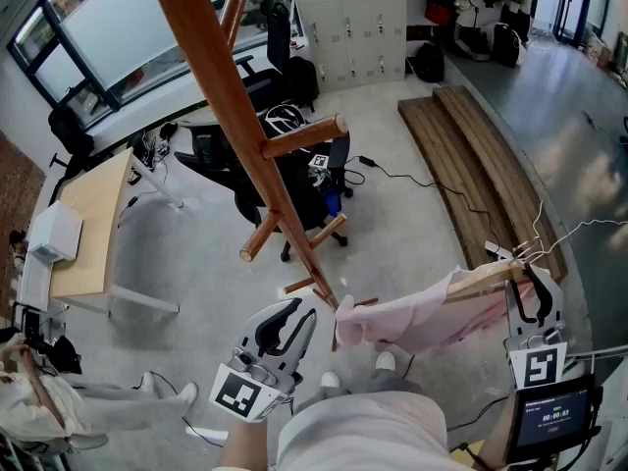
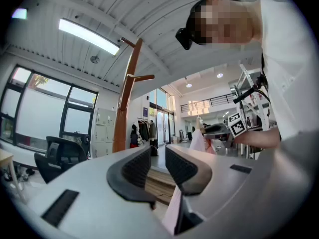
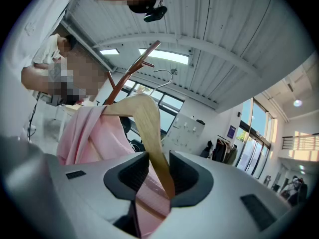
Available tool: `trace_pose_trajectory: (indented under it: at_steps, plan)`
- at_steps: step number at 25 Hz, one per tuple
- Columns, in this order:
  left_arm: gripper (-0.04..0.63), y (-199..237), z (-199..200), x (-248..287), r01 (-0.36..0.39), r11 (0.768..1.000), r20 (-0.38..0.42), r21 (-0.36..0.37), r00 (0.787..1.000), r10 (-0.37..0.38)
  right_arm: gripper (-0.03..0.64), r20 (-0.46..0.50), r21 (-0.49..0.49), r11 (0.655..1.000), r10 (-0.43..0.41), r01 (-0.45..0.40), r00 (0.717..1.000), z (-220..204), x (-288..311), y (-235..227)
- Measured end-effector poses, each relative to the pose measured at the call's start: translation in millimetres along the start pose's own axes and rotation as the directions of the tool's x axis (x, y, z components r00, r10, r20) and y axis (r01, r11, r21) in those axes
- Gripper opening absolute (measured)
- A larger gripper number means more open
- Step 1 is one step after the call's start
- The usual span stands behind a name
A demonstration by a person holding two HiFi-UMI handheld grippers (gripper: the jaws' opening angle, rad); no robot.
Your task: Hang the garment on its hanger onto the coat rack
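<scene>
Plainly the rack point(image 1: 228, 96) stands just ahead on your left, its pegs point(image 1: 304, 135) well apart from the garment point(image 1: 422, 317), which trails from the hanger point(image 1: 486, 278) at your right toward your left gripper point(image 1: 291, 327); it looks light, soft and limp, likely to swing and slip, so don't steer by it. Hold the stiff wooden hanger instead: your right gripper point(image 3: 158, 172) has its fingers clamped on one arm of it, leaving the thin wire hook point(image 3: 171, 73) free for a peg. Your left fingers point(image 2: 187, 171) are closed, a sliver of pink low between them, though whether they pinch cloth I cannot tell.
</scene>
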State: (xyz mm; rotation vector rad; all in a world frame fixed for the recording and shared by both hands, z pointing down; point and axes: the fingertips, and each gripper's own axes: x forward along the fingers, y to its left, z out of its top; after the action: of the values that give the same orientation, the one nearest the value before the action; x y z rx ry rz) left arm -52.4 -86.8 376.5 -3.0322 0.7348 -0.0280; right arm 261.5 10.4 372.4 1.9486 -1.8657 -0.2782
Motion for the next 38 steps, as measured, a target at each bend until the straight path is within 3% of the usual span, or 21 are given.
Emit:
trace_pose_trajectory:
  at_steps: [3, 6, 8, 11, 16, 21, 23, 24, 27, 38]
  plan:
    - [0.128, -10.1, -4.6, 5.7, 0.028, 0.999, -0.045, 0.028, 0.999, -0.027, 0.121, 0.03, -0.013, 0.999, 0.045, -0.044, 0.999, 4.0, 13.5, -1.9]
    - [0.229, -26.7, -16.2, 17.4, 0.135, 0.985, -0.133, 0.111, 0.984, -0.12, 0.121, 0.063, -0.036, 0.996, 0.086, -0.084, 0.994, 12.8, 31.2, 0.7]
    - [0.238, -35.6, -19.7, 23.6, 0.188, 0.967, -0.176, 0.174, 0.972, -0.157, 0.121, 0.083, -0.064, 0.992, 0.111, -0.106, 0.99, 22.8, 41.0, 6.9]
    - [0.242, -37.3, -17.0, 27.9, 0.207, 0.954, -0.175, 0.216, 0.97, -0.17, 0.121, 0.099, -0.099, 0.986, 0.141, -0.132, 0.985, 36.1, 50.6, 17.3]
    - [0.242, -27.0, -1.7, 13.1, 0.174, 0.975, -0.125, 0.141, 0.98, -0.157, 0.121, 0.132, -0.107, 0.982, 0.172, -0.159, 0.976, 66.2, 55.2, 29.1]
    - [0.239, -27.5, 1.1, 9.5, 0.191, 0.974, -0.142, 0.125, 0.975, -0.173, 0.121, 0.181, -0.114, 0.971, 0.226, -0.208, 0.957, 83.4, 74.2, 31.9]
    - [0.19, -23.1, 4.9, 10.1, 0.172, 0.978, -0.128, 0.119, 0.979, -0.156, 0.121, 0.2, -0.121, 0.964, 0.256, -0.235, 0.946, 89.7, 86.0, 35.5]
    - [0.111, -19.8, 6.2, 9.1, 0.157, 0.983, -0.122, 0.095, 0.982, -0.145, 0.121, 0.211, -0.126, 0.96, 0.27, -0.248, 0.939, 93.6, 92.4, 38.1]
    - [0.1, -7.2, 12.1, 0.9, 0.114, 0.993, -0.106, 0.027, 0.988, -0.111, 0.121, 0.247, -0.14, 0.95, 0.308, -0.28, 0.919, 109.9, 109.6, 47.0]
    - [0.08, 35.8, 64.3, -25.9, -0.03, 0.999, -0.045, 0.042, 0.998, 0.032, 0.121, 0.373, -0.225, 0.91, 0.411, -0.349, 0.832, 200.5, 157.4, 67.7]
